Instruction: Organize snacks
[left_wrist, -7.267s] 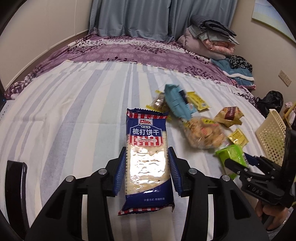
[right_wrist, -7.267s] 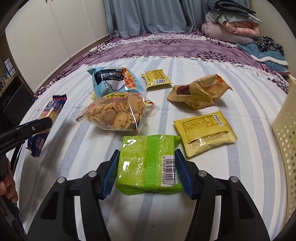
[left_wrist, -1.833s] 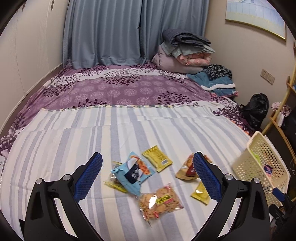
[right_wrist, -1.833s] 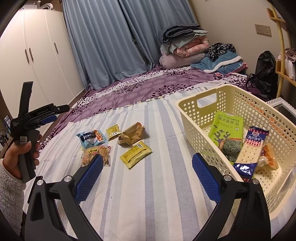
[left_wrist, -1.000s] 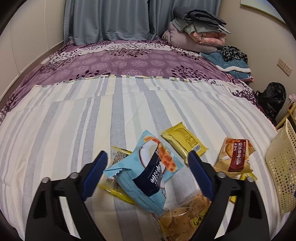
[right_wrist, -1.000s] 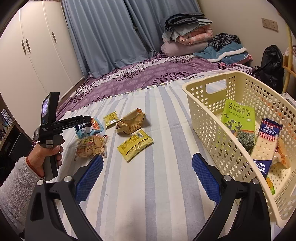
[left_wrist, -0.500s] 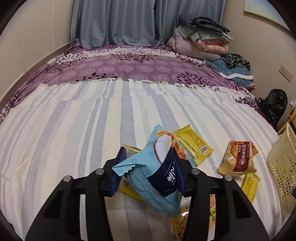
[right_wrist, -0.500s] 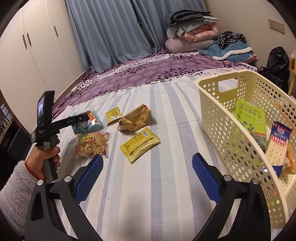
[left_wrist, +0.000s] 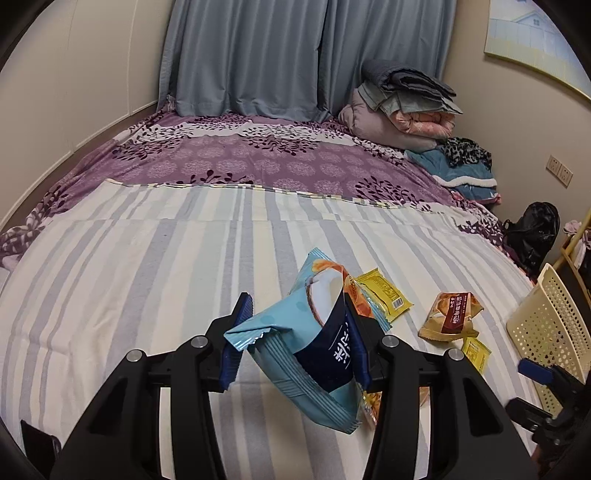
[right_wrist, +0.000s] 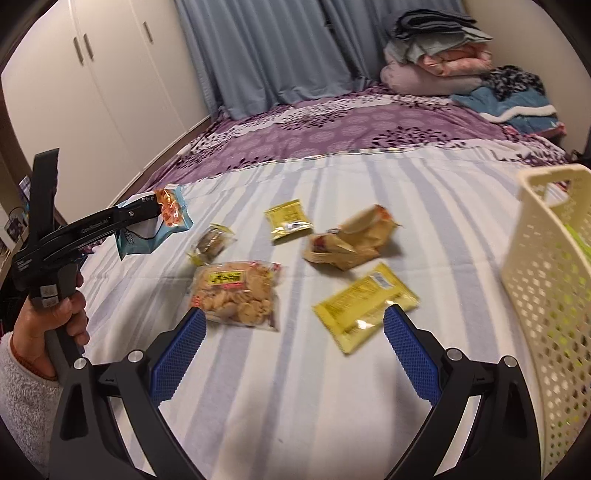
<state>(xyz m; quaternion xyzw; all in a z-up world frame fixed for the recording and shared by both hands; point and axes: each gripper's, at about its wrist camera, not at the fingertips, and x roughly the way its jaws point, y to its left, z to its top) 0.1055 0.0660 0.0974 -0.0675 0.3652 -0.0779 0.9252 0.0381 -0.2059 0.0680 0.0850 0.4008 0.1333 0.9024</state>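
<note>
The left gripper (left_wrist: 295, 339) is squeezed tight on a light blue snack bag (left_wrist: 314, 343). The bag is pinched between the 2 blue pads and sits tilted near the middle of the left wrist picture, up off the striped bed sheet (left_wrist: 147, 277). In the right wrist picture the same blue bag (right_wrist: 155, 225) shows at the middle left, lifted above the bed at the tip of the left gripper (right_wrist: 147, 214), with a hand (right_wrist: 55, 325) around the handle at the lower left.

The right gripper (right_wrist: 291, 354) has its 2 pads spread wide with nothing between them. It hangs over the sheet at the bottom of its picture.

5 snacks lie on the bed in the middle of the right wrist picture. A clear bag of small cookies (right_wrist: 236, 291) is just past the left pad. A big yellow packet (right_wrist: 365, 302) is just past the right pad. A crumpled tan bag (right_wrist: 351, 240) lies behind the yellow packet. A small yellow packet (right_wrist: 290, 220) sits farther back. A little clear wrapper (right_wrist: 212, 242) lies behind the cookies.

A cream basket (right_wrist: 546, 277) with holes stands at the right edge, with something green showing inside it.
</note>
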